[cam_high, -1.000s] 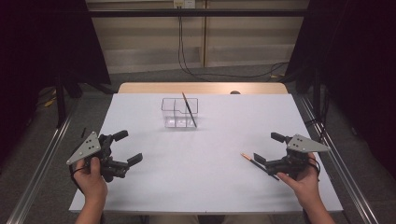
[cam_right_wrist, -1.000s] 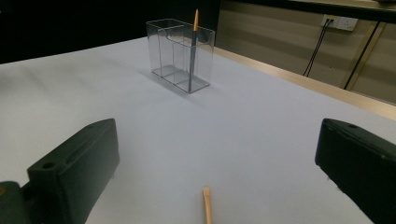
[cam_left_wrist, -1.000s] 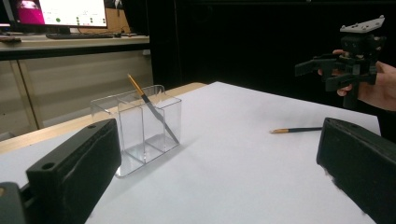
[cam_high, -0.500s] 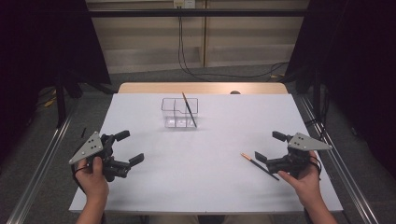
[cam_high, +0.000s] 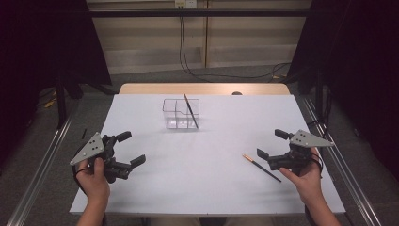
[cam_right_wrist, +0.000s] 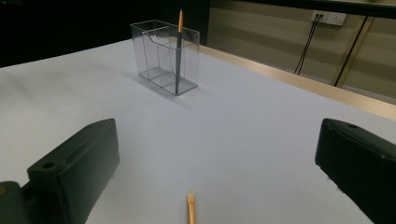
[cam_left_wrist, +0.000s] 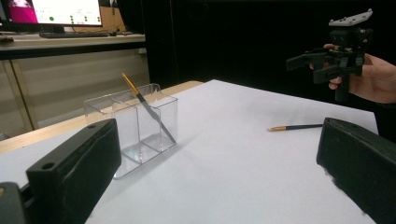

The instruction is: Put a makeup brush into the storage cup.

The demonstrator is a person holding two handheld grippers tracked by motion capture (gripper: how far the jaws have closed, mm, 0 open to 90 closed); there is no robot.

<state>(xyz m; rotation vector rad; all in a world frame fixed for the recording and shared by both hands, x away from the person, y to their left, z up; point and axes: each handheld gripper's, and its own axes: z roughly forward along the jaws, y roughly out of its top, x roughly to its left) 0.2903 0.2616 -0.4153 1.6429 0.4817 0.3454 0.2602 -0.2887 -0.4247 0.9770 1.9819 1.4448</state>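
- The loose thin dark brush with a gold-coloured end (cam_high: 261, 167) lies flat on the white table (cam_high: 207, 160), near its right side, just in front of the right gripper (cam_high: 272, 148).
- The right gripper view shows just the brush's gold tip (cam_right_wrist: 190, 207) between its jaws; the left gripper view shows its whole length (cam_left_wrist: 295, 127).
- There are two brushes: the second dark brush (cam_high: 190, 110) leans tilted inside the clear plastic divided box (cam_high: 181, 114), far from both grippers.
- The right gripper's jaws are wide apart, holding nothing.
- The left gripper (cam_high: 131, 149) hovers near the table's left edge, jaws equally wide apart and empty.
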